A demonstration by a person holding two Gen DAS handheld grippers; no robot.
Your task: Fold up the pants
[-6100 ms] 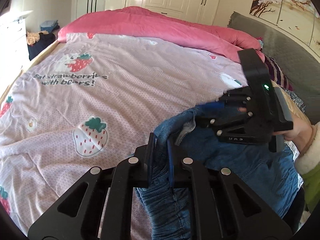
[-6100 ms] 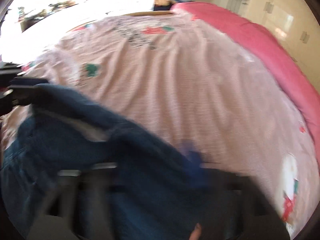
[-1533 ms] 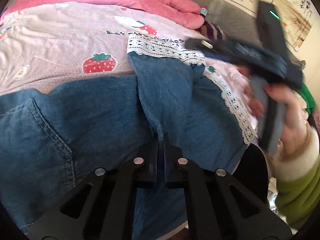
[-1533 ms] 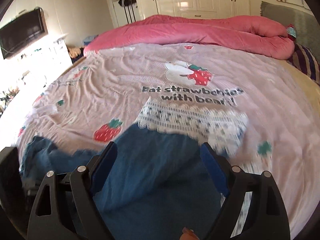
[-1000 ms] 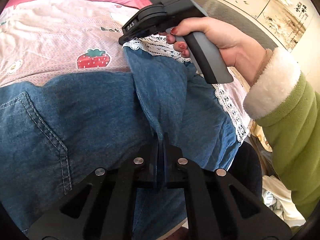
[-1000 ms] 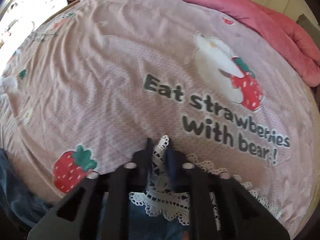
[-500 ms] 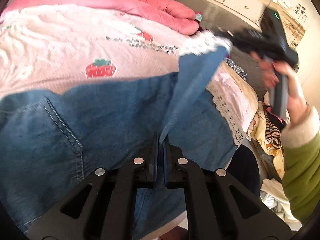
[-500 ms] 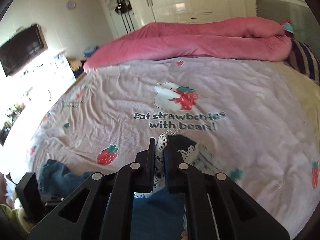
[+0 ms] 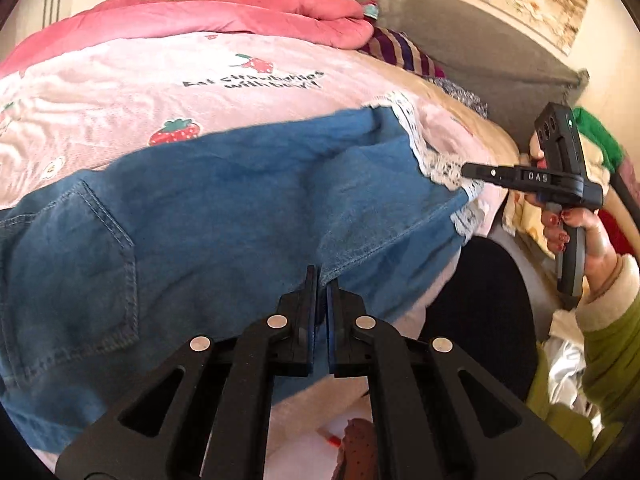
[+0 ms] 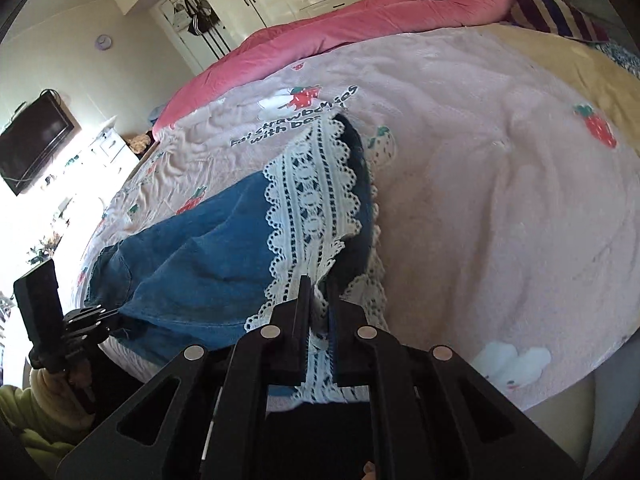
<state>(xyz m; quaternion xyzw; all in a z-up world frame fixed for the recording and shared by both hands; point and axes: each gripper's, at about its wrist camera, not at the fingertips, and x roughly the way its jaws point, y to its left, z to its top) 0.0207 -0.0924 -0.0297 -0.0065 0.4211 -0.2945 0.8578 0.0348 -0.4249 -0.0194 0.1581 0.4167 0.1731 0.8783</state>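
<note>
- Pants (image 9: 224, 216): blue denim with lace hems, held at two points over the near edge of the bed (image 9: 120, 80).
- Left gripper (image 9: 322, 280): fingers closed flat on a denim edge, about mid-length of the pants.
- Right gripper (image 10: 318, 292): fingers pinched on the lace hem (image 10: 308, 200) of the upper leg, toward the bed's headboard end.
- Long axis: runs along the bed's near edge, seat and pocket beyond the left gripper, hems at the right.
- Judgement: the leg hangs taut between the grips; the right hand, at the free end, is placed to carry the hem across.
</note>
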